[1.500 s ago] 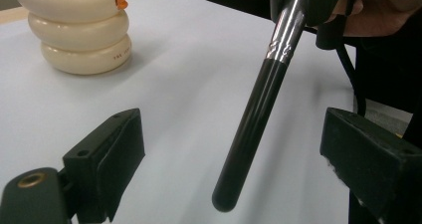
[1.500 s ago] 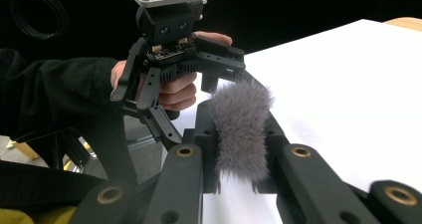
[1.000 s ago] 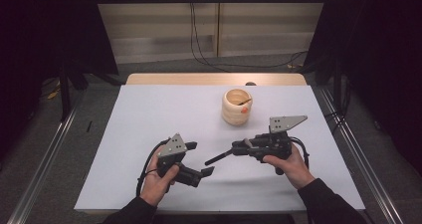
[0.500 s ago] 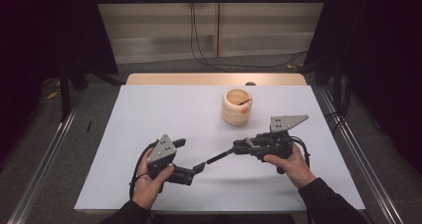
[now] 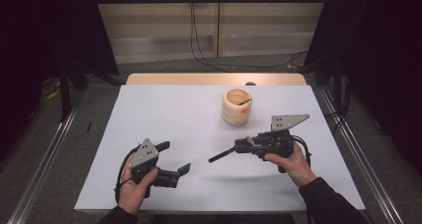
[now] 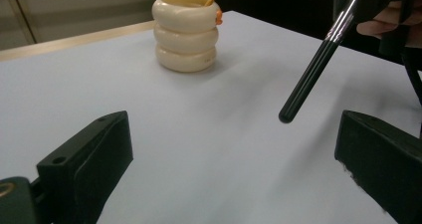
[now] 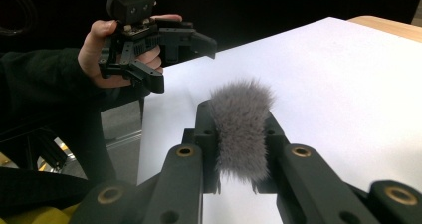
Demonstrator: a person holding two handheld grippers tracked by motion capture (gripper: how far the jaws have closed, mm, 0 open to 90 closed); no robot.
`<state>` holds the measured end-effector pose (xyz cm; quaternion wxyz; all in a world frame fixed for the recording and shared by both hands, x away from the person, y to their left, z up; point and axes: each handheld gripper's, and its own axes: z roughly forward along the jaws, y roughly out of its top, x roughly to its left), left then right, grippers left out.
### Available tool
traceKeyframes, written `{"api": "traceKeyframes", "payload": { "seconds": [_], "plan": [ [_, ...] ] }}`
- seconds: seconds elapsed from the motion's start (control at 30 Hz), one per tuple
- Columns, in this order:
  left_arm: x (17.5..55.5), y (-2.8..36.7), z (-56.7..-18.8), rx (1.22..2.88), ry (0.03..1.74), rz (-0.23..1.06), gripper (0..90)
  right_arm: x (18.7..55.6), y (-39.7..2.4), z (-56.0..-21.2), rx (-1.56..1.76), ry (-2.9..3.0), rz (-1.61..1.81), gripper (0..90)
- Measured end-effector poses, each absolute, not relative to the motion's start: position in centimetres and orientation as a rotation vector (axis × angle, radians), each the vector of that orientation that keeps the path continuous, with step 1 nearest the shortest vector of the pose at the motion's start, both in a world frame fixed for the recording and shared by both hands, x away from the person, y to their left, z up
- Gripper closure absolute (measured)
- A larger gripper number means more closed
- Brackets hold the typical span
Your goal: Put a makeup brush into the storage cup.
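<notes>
A make-up brush with a black handle (image 5: 222, 155) and grey fluffy bristles (image 7: 241, 124) is held by my right gripper (image 5: 239, 148), shut on the bristle end. The handle sticks out to the left above the white table sheet (image 5: 174, 114). In the left gripper view the handle (image 6: 311, 79) hangs slanted ahead, between and beyond the jaws. My left gripper (image 5: 174, 158) stands open near the front left, apart from the handle tip, with nothing between its fingers. A cream ringed holder (image 5: 237, 107) stands behind, with a thin stick (image 5: 244, 102) in it.
A wooden table edge (image 5: 214, 78) shows behind the sheet. Metal rails (image 5: 348, 144) run along both sides. Cables (image 5: 199, 40) hang at the back wall. The holder (image 6: 185, 32) has an orange spot on its rim.
My left gripper has drawn away to the left and slightly down, and its jaws now stand off from the handle tip. The right gripper and brush have stayed put.
</notes>
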<state>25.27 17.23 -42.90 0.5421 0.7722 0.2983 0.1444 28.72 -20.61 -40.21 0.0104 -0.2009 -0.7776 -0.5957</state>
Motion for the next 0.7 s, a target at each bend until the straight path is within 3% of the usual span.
{"api": "traceKeyframes", "payload": {
  "seconds": [0.27,0.7],
  "plan": [
    [25.0,18.1,-43.0,1.769,0.737,0.365,2.1,28.8,-21.1,-40.1,-0.658,-2.438,-1.862,77.7],
    [24.5,19.2,-43.8,1.813,0.754,0.399,1.7,29.1,-22.0,-39.7,-0.725,-2.457,-1.859,77.6]
  ]
}}
